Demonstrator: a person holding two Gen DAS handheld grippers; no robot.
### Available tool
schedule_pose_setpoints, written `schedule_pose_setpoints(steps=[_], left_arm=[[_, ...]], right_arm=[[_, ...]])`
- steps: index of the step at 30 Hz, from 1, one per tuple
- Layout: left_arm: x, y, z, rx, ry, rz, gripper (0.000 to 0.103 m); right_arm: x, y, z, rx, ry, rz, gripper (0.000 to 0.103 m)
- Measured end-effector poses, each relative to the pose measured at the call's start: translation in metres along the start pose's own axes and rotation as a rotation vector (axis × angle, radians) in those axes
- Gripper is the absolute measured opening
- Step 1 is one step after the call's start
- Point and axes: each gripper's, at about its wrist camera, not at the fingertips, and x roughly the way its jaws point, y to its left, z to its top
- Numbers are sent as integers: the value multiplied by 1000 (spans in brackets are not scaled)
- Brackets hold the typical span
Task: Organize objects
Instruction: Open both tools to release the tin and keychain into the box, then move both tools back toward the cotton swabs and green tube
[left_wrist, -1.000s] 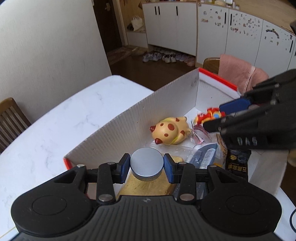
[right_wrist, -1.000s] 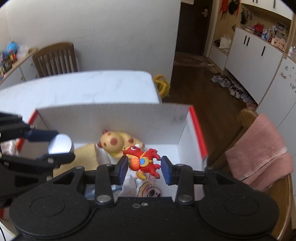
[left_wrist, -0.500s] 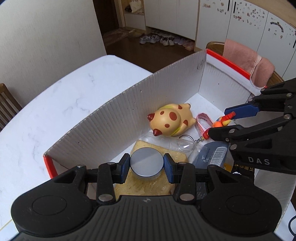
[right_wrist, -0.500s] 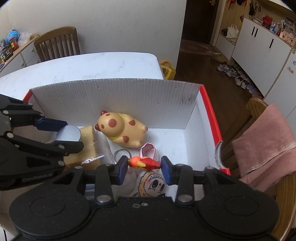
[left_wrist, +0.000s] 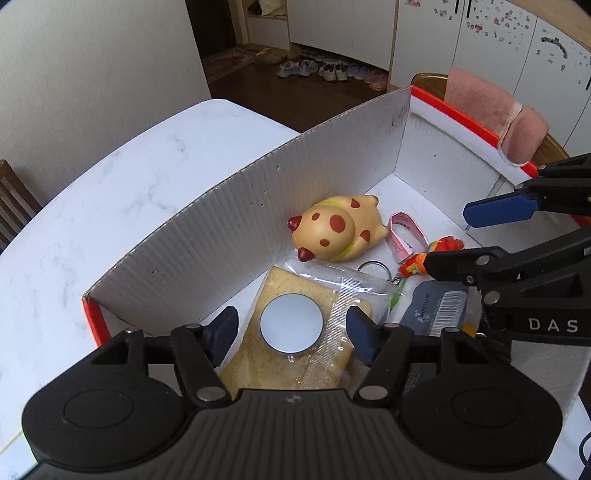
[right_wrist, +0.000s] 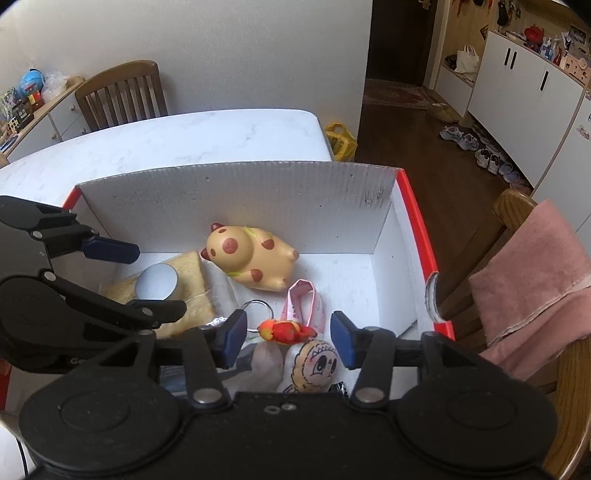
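A white cardboard box with red edges (left_wrist: 207, 236) (right_wrist: 410, 206) stands on the marble table. My left gripper (left_wrist: 291, 328) is open above a round silver tin (left_wrist: 291, 327) (right_wrist: 157, 282) that lies on a bagged slice of bread (left_wrist: 258, 365) (right_wrist: 192, 269). My right gripper (right_wrist: 288, 338) is open over a red and orange toy keychain (right_wrist: 284, 330) (left_wrist: 415, 264) lying on the box floor, and shows at the right of the left wrist view (left_wrist: 472, 236). A spotted yellow squishy toy (left_wrist: 334, 229) (right_wrist: 251, 258) lies by the back wall.
In the box lie a pink strap loop (left_wrist: 404, 236) (right_wrist: 303, 299), a metal key ring (right_wrist: 256, 314), a dark barcoded packet (left_wrist: 436, 306) and a cartoon-face plush (right_wrist: 314, 365). A chair with a pink towel (right_wrist: 535, 280) stands right of the box. Another wooden chair (right_wrist: 122, 92) is behind the table.
Both grippers came down into the box and opened. The silver tin now lies on the bread and the red toy keychain lies on the box floor.
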Motion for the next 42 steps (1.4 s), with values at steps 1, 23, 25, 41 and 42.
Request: schedule_pose_setpoints(steps=[1, 23, 25, 41, 42], left_arm=[[-2, 0, -1, -5, -4, -2, 64], [-86, 10, -34, -60, -171, -36, 64], [-94, 11, -39, -71, -185, -43, 64], [-163, 26, -96, -153, -312, -94, 67], [-167, 29, -100, -158, -318, -95, 68]], right_arm=[[-2, 0, -1, -3, 0, 2, 51], [-62, 21, -22, -16, -70, 57, 55], [-67, 24, -24, -13, -76, 62, 55], [-117, 57, -34, 11, -174, 88, 72], [-119, 61, -34, 10, -179, 92, 74]])
